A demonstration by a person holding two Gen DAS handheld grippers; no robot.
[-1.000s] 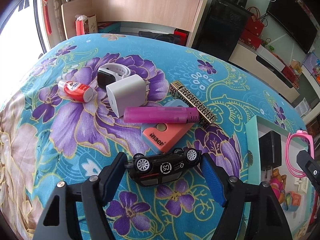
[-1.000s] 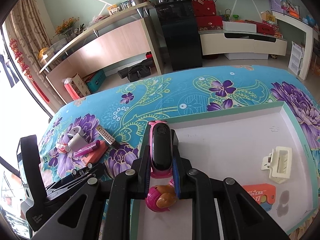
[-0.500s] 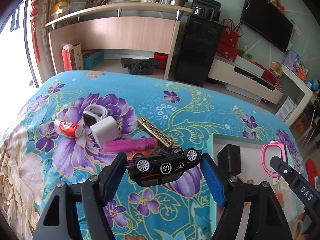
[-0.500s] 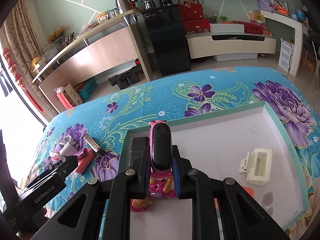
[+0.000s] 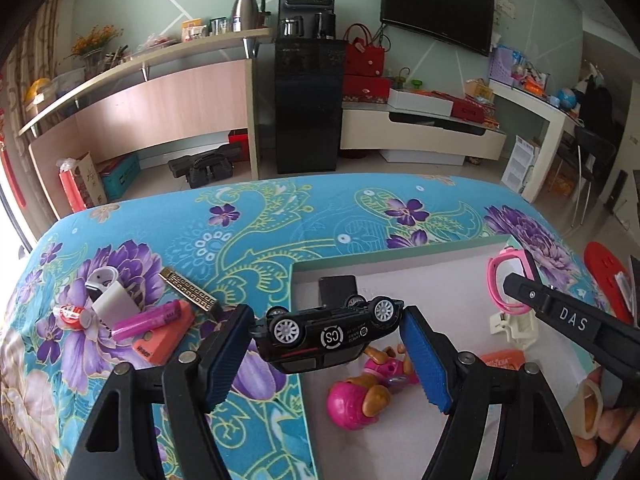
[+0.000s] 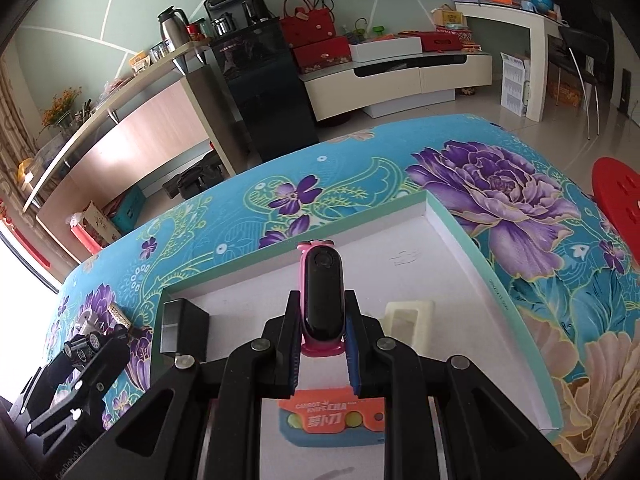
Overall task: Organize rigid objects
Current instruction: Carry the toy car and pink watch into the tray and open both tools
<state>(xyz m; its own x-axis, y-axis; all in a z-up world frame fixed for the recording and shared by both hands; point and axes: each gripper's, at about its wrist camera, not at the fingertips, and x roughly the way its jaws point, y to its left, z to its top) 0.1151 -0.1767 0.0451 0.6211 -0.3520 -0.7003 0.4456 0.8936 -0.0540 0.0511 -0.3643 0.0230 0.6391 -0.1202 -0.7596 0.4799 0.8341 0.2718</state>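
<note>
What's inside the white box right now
Lying in the white box: a black adapter block, a cream clip, an orange carrot-knife card and a pink pup figure. The grippers and their held items cover part of the floor.

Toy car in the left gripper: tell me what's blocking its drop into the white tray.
The toy car hangs over the white tray's left edge. The pink puppy figure lies just below; bare floor remains beside it.
</note>
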